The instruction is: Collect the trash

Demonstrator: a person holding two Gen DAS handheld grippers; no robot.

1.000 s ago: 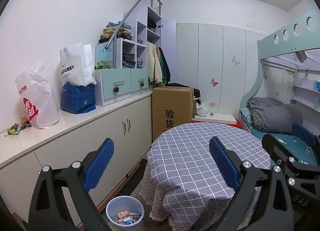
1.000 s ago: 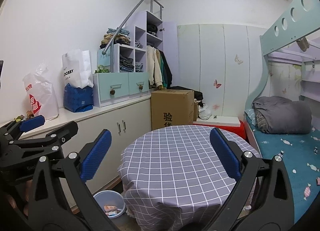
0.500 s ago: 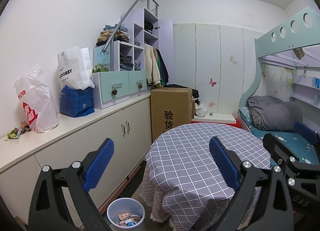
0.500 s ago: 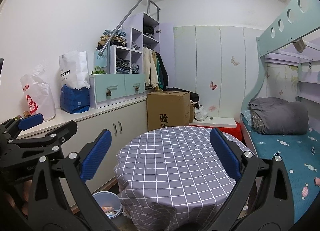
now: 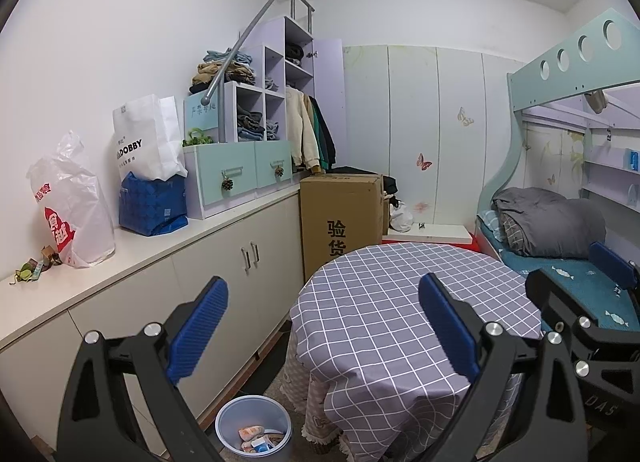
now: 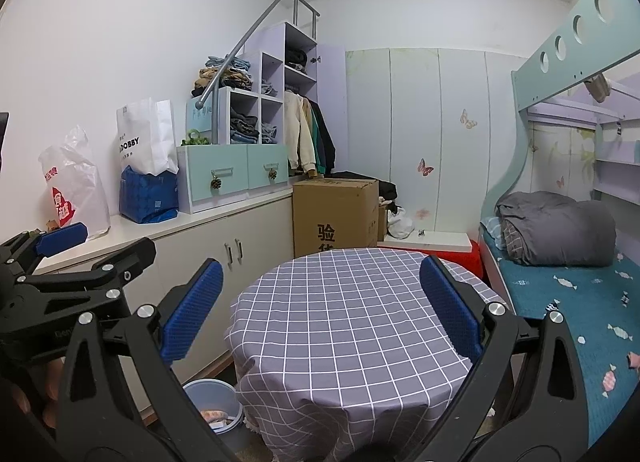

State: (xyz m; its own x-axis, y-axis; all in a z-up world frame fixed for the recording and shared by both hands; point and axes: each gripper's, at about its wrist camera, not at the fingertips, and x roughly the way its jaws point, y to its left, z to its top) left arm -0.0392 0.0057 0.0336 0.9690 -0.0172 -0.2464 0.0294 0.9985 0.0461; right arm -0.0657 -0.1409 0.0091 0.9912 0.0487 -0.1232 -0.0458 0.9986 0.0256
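**Both grippers empty above the round table**

My left gripper (image 5: 322, 326) and right gripper (image 6: 320, 308) are both spread wide, grasping nothing, side by side over the near edge of the checked table (image 5: 400, 302). The trash bin (image 5: 253, 428) stands on the floor, low left of the table, just beside the white cabinet (image 5: 224, 262), with wrappers (image 5: 256, 438) inside.

A narrow floor gap runs between the white cabinet (image 5: 224, 282) and the round checked table (image 5: 400, 302); the blue waste bin (image 5: 253, 422) stands in it, the cardboard box (image 5: 340, 218) closing its far end.
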